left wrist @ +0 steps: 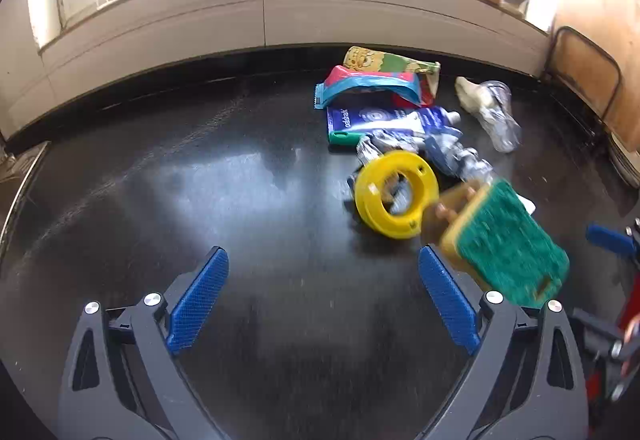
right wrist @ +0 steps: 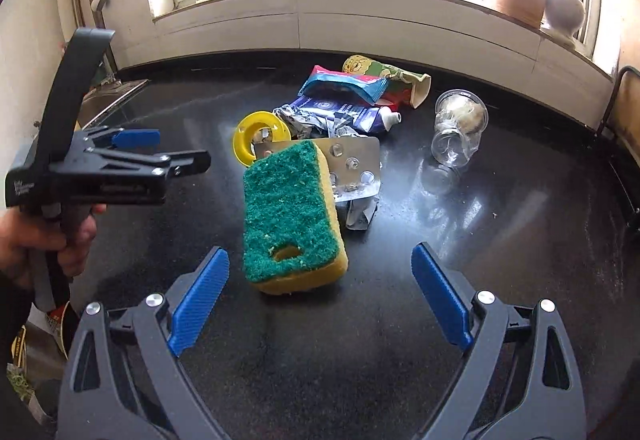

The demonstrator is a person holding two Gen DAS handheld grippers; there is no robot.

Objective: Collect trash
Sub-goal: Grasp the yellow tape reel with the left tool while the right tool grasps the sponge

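Both the left claw and the right claw hang released and empty over the dark surface, where the green-topped sponge lies just beyond the right claw's blue pads, against the trash pile with its yellow spool.

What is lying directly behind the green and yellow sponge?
Behind the sponge lies a silver blister pack, partly covered by it. Crumpled foil shows beneath the pack. What the sponge hides cannot be seen.
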